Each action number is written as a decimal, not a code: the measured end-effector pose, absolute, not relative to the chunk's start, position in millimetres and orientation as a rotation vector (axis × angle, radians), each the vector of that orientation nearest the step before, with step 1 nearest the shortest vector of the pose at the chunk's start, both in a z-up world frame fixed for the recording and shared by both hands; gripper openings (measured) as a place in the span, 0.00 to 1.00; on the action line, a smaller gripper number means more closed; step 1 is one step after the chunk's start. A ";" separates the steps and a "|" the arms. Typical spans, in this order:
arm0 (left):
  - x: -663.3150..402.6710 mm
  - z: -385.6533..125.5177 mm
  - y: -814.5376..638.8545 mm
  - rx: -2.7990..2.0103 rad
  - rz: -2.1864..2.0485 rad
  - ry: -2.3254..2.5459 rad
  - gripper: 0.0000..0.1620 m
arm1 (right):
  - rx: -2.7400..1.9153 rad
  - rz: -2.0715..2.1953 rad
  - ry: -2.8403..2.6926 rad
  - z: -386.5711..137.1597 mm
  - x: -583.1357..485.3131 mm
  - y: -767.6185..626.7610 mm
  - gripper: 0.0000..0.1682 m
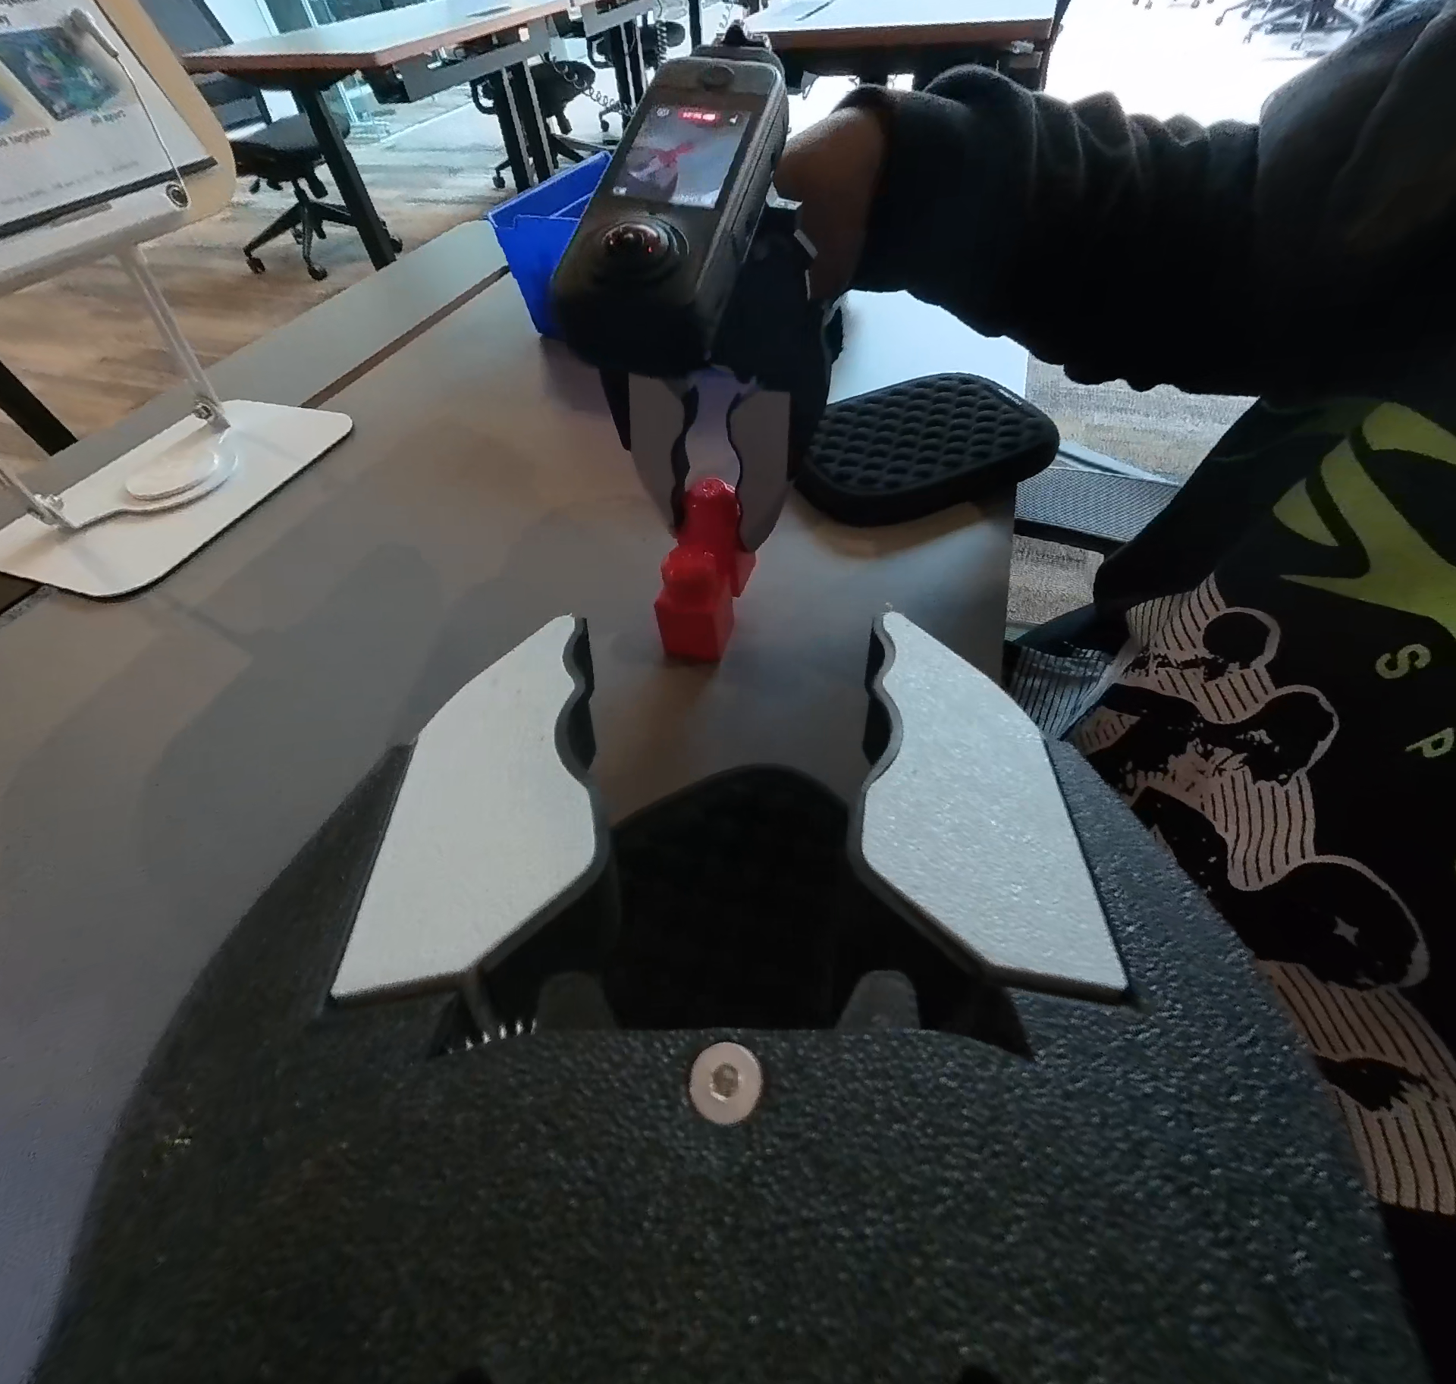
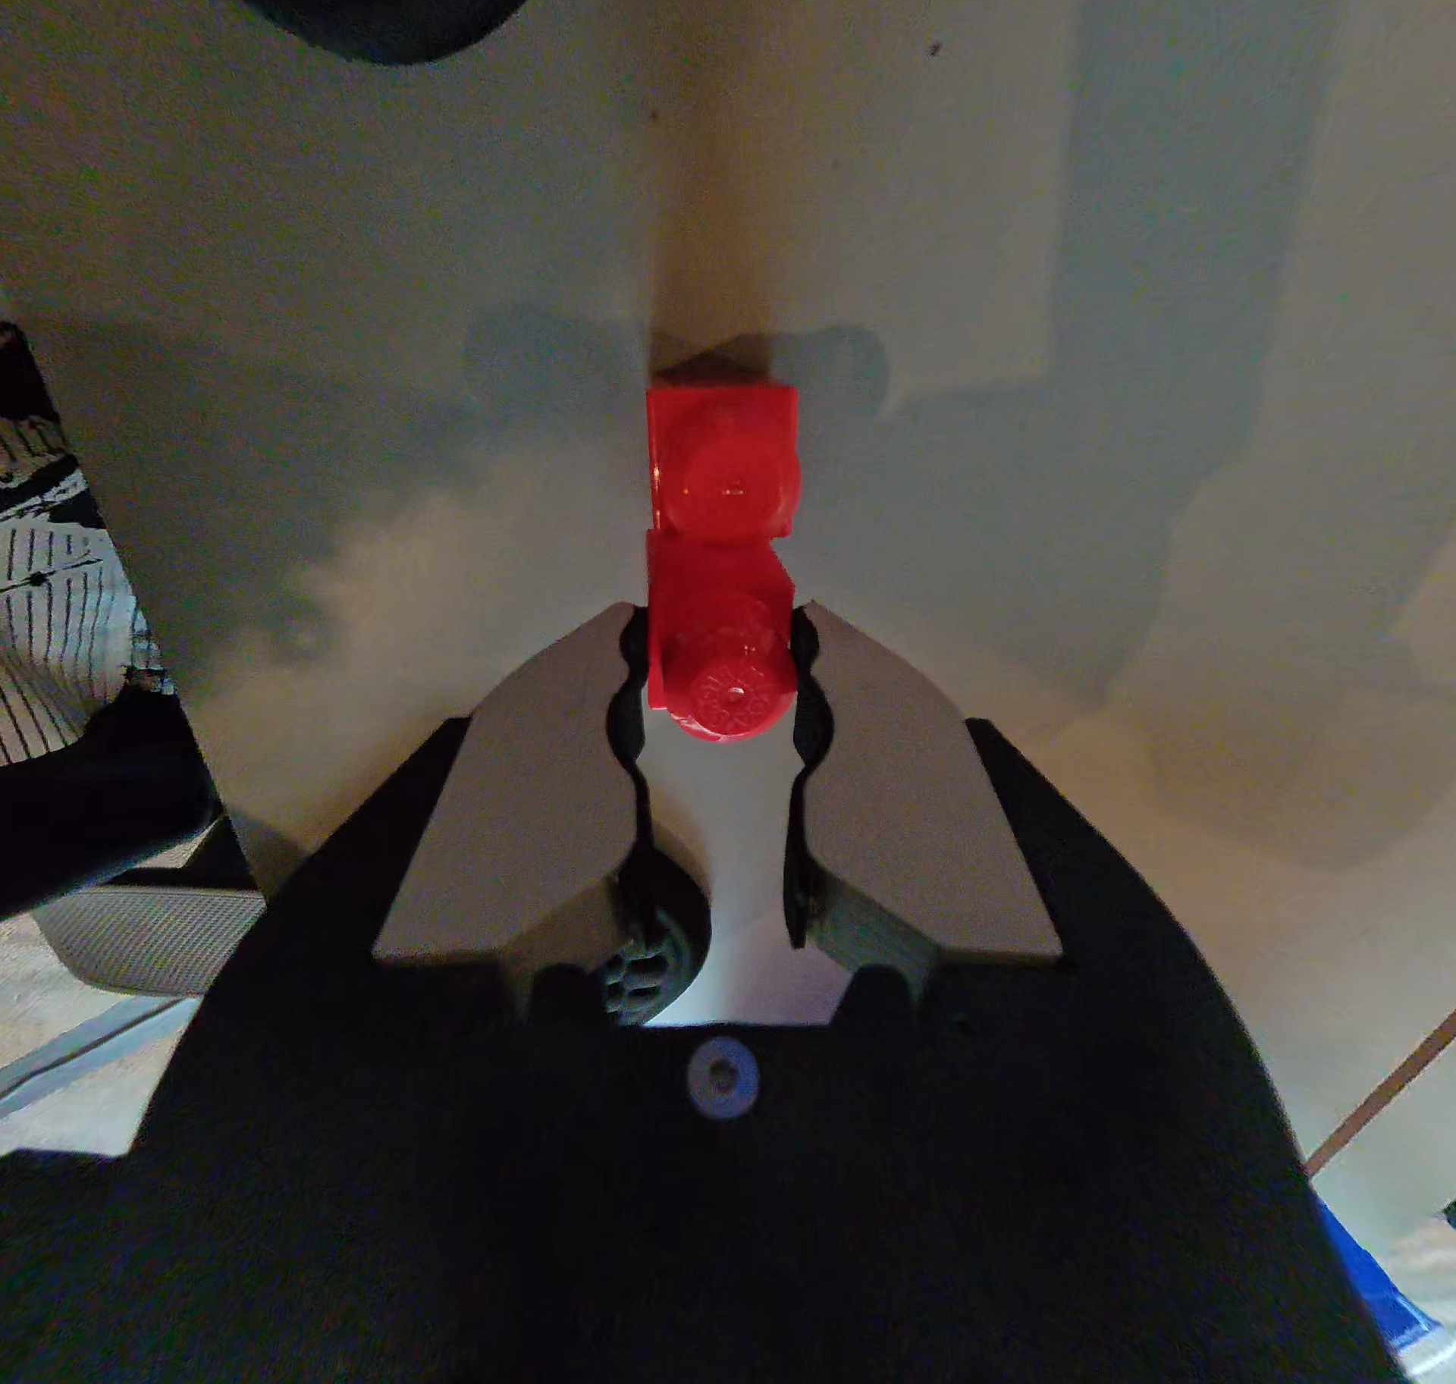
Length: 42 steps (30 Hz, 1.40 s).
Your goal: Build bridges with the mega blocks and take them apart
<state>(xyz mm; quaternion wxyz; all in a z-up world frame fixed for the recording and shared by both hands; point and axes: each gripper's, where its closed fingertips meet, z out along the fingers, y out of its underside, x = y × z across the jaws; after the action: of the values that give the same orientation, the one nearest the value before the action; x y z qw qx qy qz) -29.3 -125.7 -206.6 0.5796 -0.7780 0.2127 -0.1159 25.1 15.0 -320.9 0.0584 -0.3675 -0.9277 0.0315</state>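
Red block (image 1: 697, 582) pinched by right tool (image 1: 709, 515), left tool (image 1: 729, 668) spread wide

Window backlight, fisheye warp, soft shadows

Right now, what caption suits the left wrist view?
Right gripper clamps red blocks on the table; left gripper waits open.

On the table (image 1: 394, 479), the two blocks sit one behind the other straight ahead of my left gripper (image 1: 729, 637): the near block (image 1: 693, 613) just beyond its fingertips, the far block (image 1: 711, 511) touching it from behind. My right gripper (image 1: 711, 507) comes down from the far side around the far block's stud. Behind it stands a bin (image 1: 544, 243); a stand (image 1: 173, 479) lies well off to the left and a pad (image 1: 922, 440) to the right.
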 end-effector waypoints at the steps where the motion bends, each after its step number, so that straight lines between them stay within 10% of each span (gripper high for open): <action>1: -29.6 -207.1 -126.0 -1.817 -0.271 0.496 0.41 | -1.114 0.093 -2.812 -321.6 24.6 14.6 0.20; 42: -31.4 -223.5 -132.7 -1.860 -0.251 0.527 0.41 | -1.124 0.102 -2.850 -331.2 18.9 9.7 0.23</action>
<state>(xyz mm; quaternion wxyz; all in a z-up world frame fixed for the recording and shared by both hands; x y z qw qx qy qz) -31.4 -132.7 -223.5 0.5615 -0.7895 0.2237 -0.1065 18.9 9.7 -331.2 0.0383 -0.3665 -0.9290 0.0333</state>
